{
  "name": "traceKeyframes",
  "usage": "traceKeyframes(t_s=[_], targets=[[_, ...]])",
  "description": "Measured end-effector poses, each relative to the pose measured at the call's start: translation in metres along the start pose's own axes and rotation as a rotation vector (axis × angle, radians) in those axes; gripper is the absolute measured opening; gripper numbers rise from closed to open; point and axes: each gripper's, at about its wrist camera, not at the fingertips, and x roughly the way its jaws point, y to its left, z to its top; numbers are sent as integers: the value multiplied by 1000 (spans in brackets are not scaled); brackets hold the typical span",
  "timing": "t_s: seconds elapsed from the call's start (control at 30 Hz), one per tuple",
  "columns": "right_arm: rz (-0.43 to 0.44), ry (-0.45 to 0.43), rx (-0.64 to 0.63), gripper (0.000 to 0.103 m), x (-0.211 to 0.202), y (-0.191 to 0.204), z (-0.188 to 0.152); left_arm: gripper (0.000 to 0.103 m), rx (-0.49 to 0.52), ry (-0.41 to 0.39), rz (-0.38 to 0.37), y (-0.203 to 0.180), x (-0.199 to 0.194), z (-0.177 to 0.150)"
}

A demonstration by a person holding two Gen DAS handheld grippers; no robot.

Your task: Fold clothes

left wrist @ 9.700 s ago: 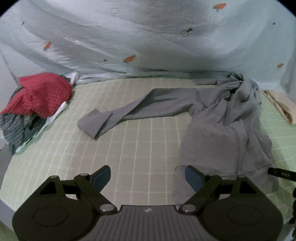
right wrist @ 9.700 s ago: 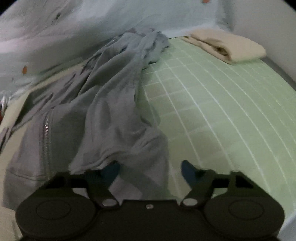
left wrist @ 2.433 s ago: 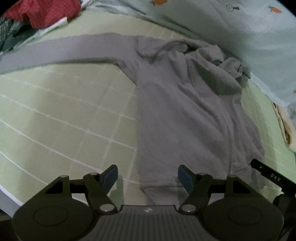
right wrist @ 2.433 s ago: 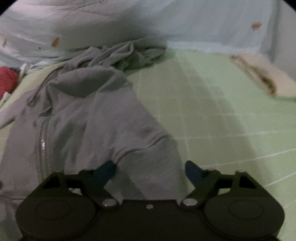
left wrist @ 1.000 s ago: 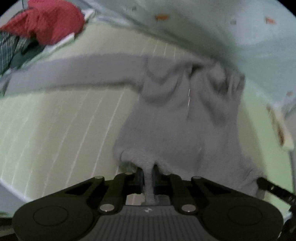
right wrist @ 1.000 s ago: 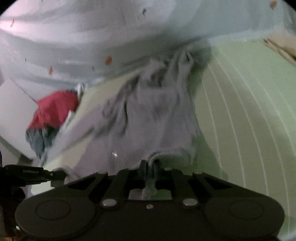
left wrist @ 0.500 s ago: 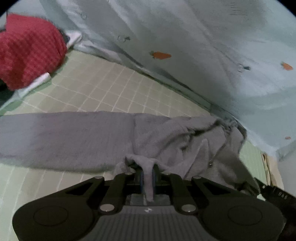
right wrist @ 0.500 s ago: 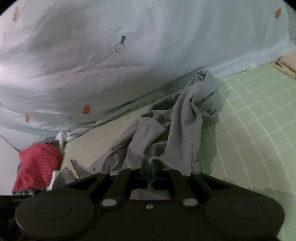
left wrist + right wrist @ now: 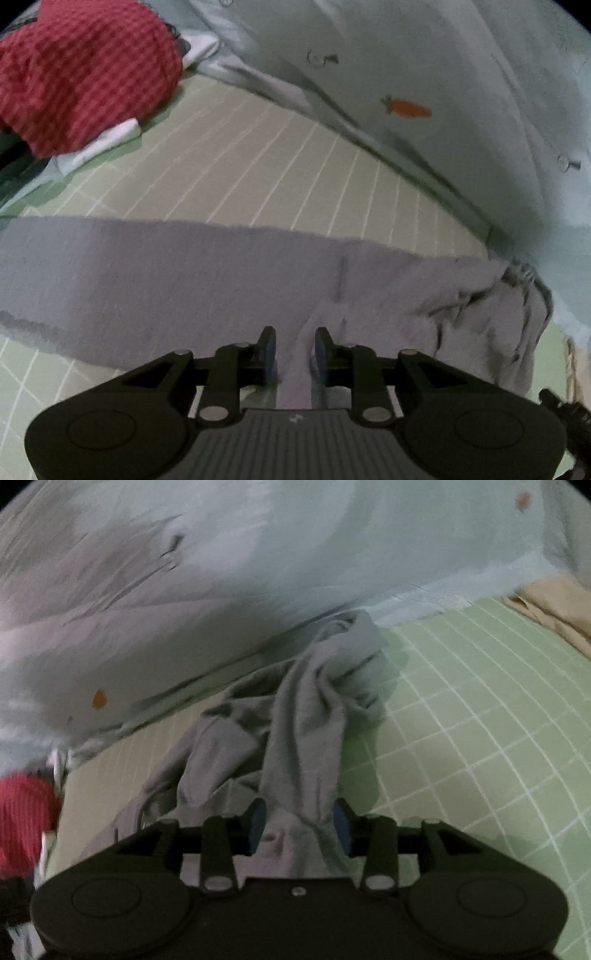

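Both the left tool [image 9: 291, 347] and right tool [image 9: 300, 825] are opening off the soft grey zip hoodie [image 9: 184, 266], hem folded ahead, sleeves left unfolded.

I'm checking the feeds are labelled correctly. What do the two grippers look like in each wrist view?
They look alike. The left gripper has a matt black body with two round side lobes, a ribbed grey centre panel bearing a small white mark, silver pivot pins and blue-padded fingers. The right gripper has the same black lobes, pins and blue pads, but a plain centre with one small screw. No cables or sleeves show.
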Motion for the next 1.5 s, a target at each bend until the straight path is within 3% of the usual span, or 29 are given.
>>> traceKeyframes(t_s=[0.07, 0.13, 0.23, 0.33, 0.5, 0.53, 0.57, 0.6, 0.77, 0.93, 1.0, 1.07, 1.17, 1.33, 1.5], targets=[[14, 6, -51, 41, 2, 12, 0, 28, 11, 25, -9, -4, 5, -4], [47, 16, -95, 41, 7, 26, 1, 37, 42, 53, -22, -12, 11, -8], [86, 43, -187, 44, 18, 53, 4, 42, 110, 57, 23, -28, 14, -16], [36, 83, -303, 44, 35, 75, 1, 44, 147, 54, 53, -36, 14, -19], [-99, 184, -410, 33, 69, 85, -9, 45, 158, 60, 72, -38, 17, -19], [-105, 184, -421, 25, 71, 84, -11, 45, 160, 65, 77, -38, 19, -20], [-121, 177, -442, 9, 71, 83, -13, 45, 161, 70, 82, -38, 20, -20], [-129, 165, -458, 4, 69, 82, -13, 45, 162, 74, 87, -38, 22, -20], [-143, 46, -404, 3, 26, 68, -1, 46, 179, 88, 98, -38, 27, -24], [-188, -110, -266, 0, -20, 40, 27, 51, 207, 102, 87, -39, 28, -27], [-268, -130, -258, 0, -22, 29, 35, 51, 193, 112, 88, -37, 29, -28], [-299, -89, -233, 0, -16, 16, 40, 51, 186, 110, 90, -36, 28, -29], [-235, -68, -184, 4, -18, 9, 41, 51, 193, 89, 100, -37, 23, -27], [-78, -62, -299, 25, -10, 48, 27, 51, 230, 21, 120, -44, 15, -19], [55, 13, -436, 39, 22, 95, 10, 50, 255, 2, 99, -51, 18, -12]])
